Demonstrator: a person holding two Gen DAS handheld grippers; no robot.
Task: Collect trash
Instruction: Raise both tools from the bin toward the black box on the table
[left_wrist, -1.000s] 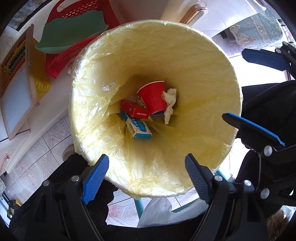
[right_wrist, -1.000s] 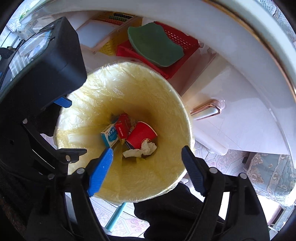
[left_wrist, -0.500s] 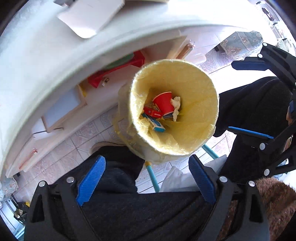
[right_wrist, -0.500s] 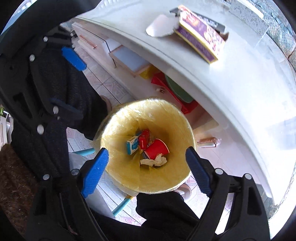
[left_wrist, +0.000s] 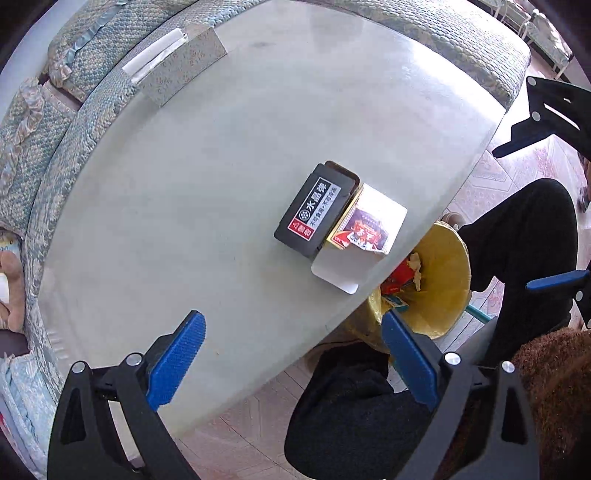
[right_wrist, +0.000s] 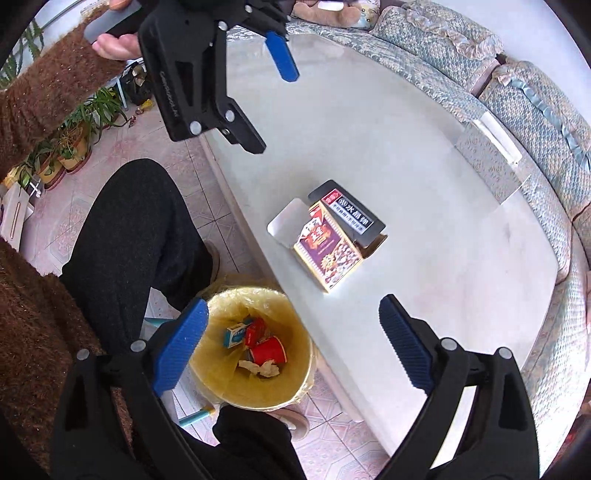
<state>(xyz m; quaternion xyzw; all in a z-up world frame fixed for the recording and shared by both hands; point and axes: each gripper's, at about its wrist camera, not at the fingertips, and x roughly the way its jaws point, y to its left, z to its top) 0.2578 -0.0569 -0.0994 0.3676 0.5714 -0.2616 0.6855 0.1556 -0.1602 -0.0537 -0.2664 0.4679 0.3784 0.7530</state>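
Note:
A yellow-lined trash bin (right_wrist: 295, 376) stands on the floor beside the white table (right_wrist: 424, 155). It holds a red cup (right_wrist: 269, 350), a red box, a blue box and crumpled paper. The bin also shows in the left wrist view (left_wrist: 447, 266), partly hidden by the table edge. An open purple-and-yellow carton (right_wrist: 327, 254) and a black box (right_wrist: 351, 218) lie on the table near its edge; both show in the left wrist view, the carton (left_wrist: 364, 230) and the black box (left_wrist: 316, 210). My left gripper (left_wrist: 291, 358) is open and empty above the table edge. My right gripper (right_wrist: 291, 343) is open and empty above the bin and table edge.
A patterned sofa (right_wrist: 517, 85) curves round the far side of the table. A grey patterned box (left_wrist: 181, 66) lies at the table's far edge. The person's black-trousered legs (right_wrist: 136, 236) are beside the bin. Potted plants (right_wrist: 62, 144) stand on the tiled floor.
Both grippers have risen well up from over the bin and tilted toward the tabletop. The bin now looks small, and the carton and black box have come into view. Both stay open.

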